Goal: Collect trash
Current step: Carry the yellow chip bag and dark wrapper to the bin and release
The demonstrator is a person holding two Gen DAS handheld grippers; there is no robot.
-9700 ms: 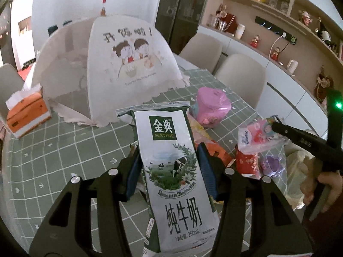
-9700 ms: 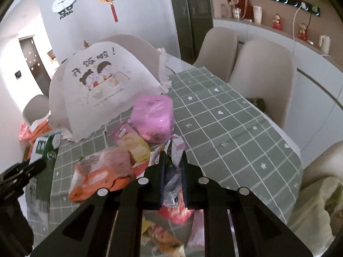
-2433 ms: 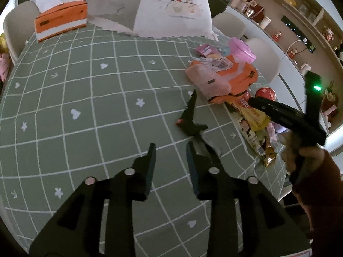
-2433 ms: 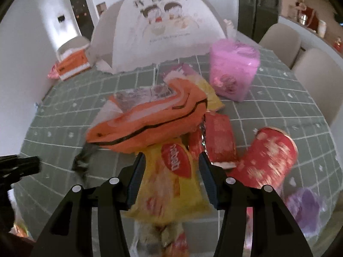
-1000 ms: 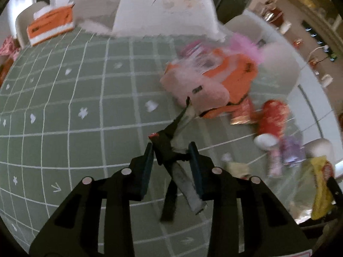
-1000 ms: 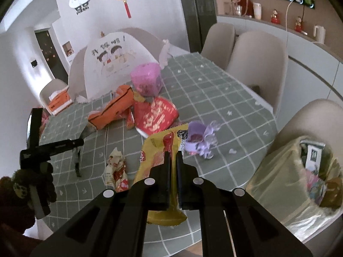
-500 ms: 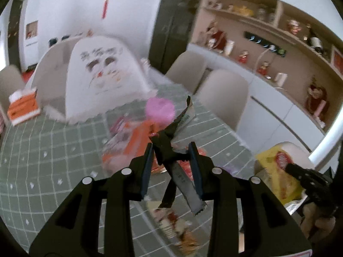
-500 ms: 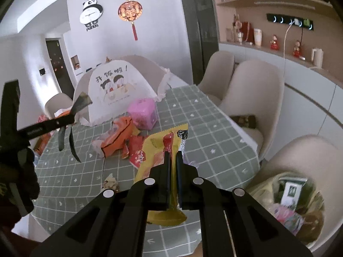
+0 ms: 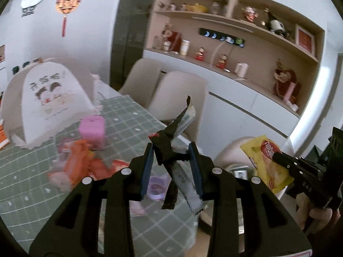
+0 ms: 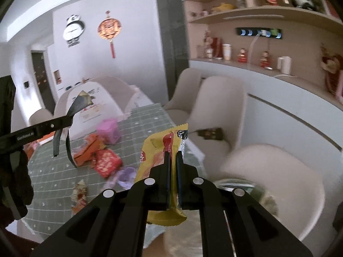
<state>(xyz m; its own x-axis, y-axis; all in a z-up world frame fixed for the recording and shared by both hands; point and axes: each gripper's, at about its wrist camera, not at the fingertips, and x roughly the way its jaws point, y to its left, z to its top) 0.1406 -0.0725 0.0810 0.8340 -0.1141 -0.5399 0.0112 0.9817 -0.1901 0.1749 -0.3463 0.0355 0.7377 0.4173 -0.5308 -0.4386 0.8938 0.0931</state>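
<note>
**Two wrappers held above the bench**

Left wrist view:
- Left tongs: part closed, pads pressed on a crumpled black wrapper. Its torn ends stick up past the tips and hang down below them.
- Right tongs: at far right, gripped by a hand, pinching a yellow bag.
- Bench: green grid cloth. On it, a white food cover, a pink box, an orange pack, a purple wrapper.
- Chairs: beige, beside the bench, with shelves of figurines behind.

Right wrist view:
- Right tongs: closed tight on the yellow bag, which stands upright between the fingers, its top above the tips and its lower seam below.
- Left tongs: at left, seen side-on, the black wrapper fanning above them and strips dangling under.
- Bench: the pink box, orange pack, a red pack, the purple wrapper.
- Bin: blurred, on the chair at lower right, contents unclear.
</note>
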